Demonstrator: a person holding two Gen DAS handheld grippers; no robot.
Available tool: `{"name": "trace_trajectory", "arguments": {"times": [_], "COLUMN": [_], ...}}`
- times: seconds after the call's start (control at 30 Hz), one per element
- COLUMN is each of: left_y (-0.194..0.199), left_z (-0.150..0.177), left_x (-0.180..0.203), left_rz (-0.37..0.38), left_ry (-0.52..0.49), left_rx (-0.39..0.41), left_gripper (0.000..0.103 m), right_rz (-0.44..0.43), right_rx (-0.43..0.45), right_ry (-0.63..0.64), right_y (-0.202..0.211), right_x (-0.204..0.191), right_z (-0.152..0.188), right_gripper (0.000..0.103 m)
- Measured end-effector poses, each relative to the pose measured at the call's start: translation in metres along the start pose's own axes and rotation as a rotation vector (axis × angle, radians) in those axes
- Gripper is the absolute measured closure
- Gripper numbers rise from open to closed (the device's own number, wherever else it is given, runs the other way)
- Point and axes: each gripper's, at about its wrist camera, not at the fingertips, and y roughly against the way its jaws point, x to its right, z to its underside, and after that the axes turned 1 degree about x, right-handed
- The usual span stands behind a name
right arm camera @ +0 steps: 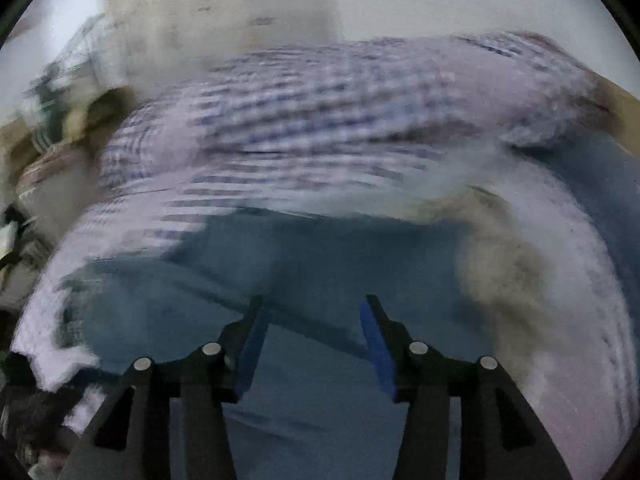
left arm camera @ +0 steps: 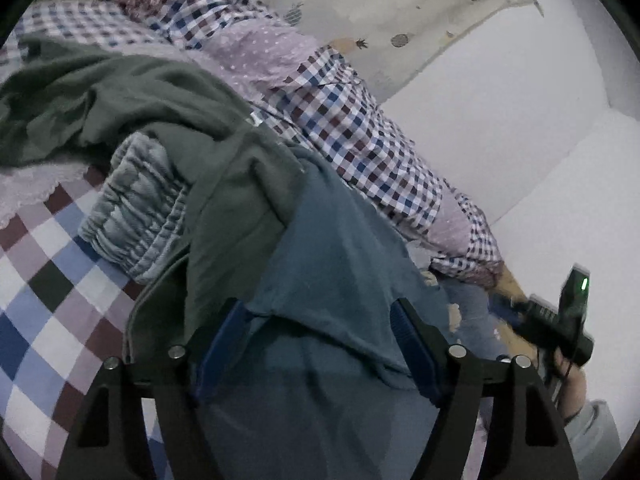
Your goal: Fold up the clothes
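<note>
A teal garment lies spread on the bed, and its near fold runs between the fingers of my left gripper, which stands open around the cloth. Beside it sit a crumpled green garment and a grey-blue piece with an elastic waistband. In the left wrist view a hand holds my right gripper at the far right edge of the teal cloth. The right wrist view is heavily blurred: my right gripper is open just above the teal garment, with nothing between its pads.
The checked bedspread covers the bed. A checked and pink dotted quilt is bunched along the far side. White wall and a pineapple-print curtain stand behind. Blurred clutter shows at left.
</note>
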Motion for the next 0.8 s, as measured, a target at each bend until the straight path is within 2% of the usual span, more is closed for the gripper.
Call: {"name": "trace_trajectory", "arguments": {"times": [0.1, 0.13, 0.2, 0.27, 0.53, 0.63, 0.67, 0.7, 0.8], "left_y": [-0.003, -0.003, -0.004, -0.005, -0.003, -0.003, -0.002, -0.001, 0.002], "left_z": [0.001, 0.003, 0.005, 0.006, 0.009, 0.014, 0.015, 0.015, 0.015], "left_x": [-0.011, -0.017, -0.024, -0.029, -0.034, -0.033, -0.033, -0.032, -0.033], "left_rz": [-0.01, -0.014, -0.009, -0.011, 0.006, 0.015, 0.017, 0.018, 0.006], "left_ry": [0.053, 0.076, 0.121, 0.137, 0.169, 0.187, 0.186, 0.186, 0.183], "left_rx": [-0.026, -0.032, -0.04, -0.045, -0.04, -0.04, -0.039, -0.037, -0.035], "left_gripper": [0.063, 0.066, 0.084, 0.089, 0.094, 0.094, 0.095, 0.096, 0.096], "right_rz": [-0.14, -0.155, -0.164, -0.157, -0.128, -0.059, -0.043, -0.014, 0.069], "right_rx": [-0.065, -0.095, -0.151, -0.194, -0.291, -0.348, -0.36, -0.358, -0.272], "right_ry": [0.094, 0.119, 0.166, 0.216, 0.352, 0.422, 0.44, 0.452, 0.387], "right_y": [-0.046, -0.065, -0.1, -0.133, -0.202, -0.223, -0.228, -0.233, -0.237], "right_x": [-0.061, -0.08, -0.114, -0.144, -0.213, -0.229, -0.231, -0.233, -0.228], "right_z": [-0.024, -0.03, -0.039, -0.046, -0.047, -0.038, -0.035, -0.034, -0.049], "right_gripper": [0.044, 0.044, 0.044, 0.044, 0.044, 0.046, 0.061, 0.102, 0.1]}}
